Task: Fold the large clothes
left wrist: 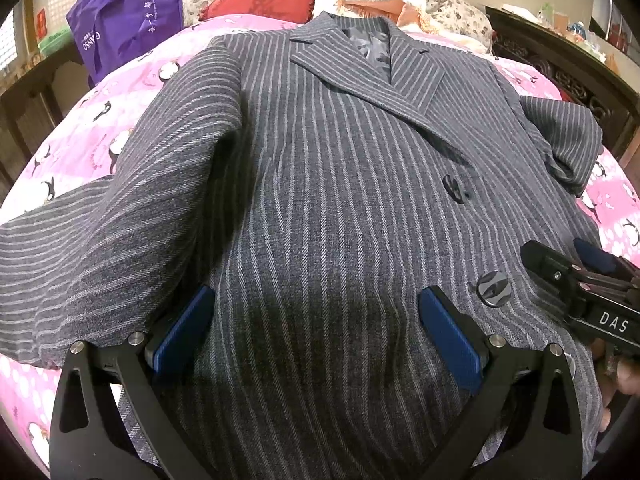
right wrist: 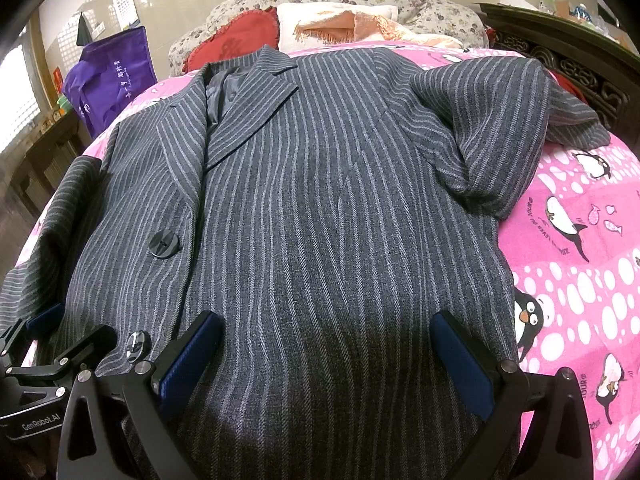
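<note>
Ahead of both tongs: grey pinstriped wool coat [left wrist: 320,184] lying face-up on the pink penguin-print bedspread [left wrist: 120,120], collar far, hem near.

Left wrist view: the left gripper [left wrist: 316,316] stands released, blue pads spread wide over the coat's lower front, nothing between them. The coat's long axis runs straight away from the tongs toward the lapels; one sleeve lies folded out to the left. The right gripper [left wrist: 592,276] sits just to the right, beside the lower dark round button [left wrist: 494,289]; its jaw state cannot be told here.
Right wrist view: the right gripper [right wrist: 326,354] is likewise released and empty, over the coat's right half, with the other sleeve bunched ahead and to the right. Judgement: each tong is nearer its own hem side.
</note>
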Demonstrator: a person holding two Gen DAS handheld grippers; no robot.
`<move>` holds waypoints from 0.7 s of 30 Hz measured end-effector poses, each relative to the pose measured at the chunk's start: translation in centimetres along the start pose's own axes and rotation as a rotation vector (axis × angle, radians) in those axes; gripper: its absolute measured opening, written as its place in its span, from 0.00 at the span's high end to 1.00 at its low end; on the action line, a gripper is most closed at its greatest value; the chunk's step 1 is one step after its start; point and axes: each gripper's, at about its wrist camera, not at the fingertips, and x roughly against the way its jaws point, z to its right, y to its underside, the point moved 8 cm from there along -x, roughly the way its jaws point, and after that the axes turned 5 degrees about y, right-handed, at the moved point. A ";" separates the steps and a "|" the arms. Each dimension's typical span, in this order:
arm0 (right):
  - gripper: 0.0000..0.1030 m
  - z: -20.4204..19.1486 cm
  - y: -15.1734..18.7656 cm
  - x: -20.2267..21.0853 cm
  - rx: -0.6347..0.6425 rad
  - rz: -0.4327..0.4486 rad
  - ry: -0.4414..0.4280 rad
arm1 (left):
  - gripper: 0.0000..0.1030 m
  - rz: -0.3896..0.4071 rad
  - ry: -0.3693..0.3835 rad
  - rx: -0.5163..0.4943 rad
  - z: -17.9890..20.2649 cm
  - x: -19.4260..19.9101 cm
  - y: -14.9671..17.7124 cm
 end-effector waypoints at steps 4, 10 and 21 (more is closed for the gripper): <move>0.00 0.0 0.0 0.0 0.000 0.000 0.000 | 0.00 0.000 0.000 0.000 0.0 0.0 0.0; 0.00 0.0 -0.1 -0.1 0.000 -0.002 0.000 | 0.00 -0.002 -0.007 -0.004 0.0 0.0 0.0; 0.00 0.1 0.0 0.0 0.004 -0.004 0.005 | 0.00 0.001 -0.007 -0.005 0.0 -0.1 0.0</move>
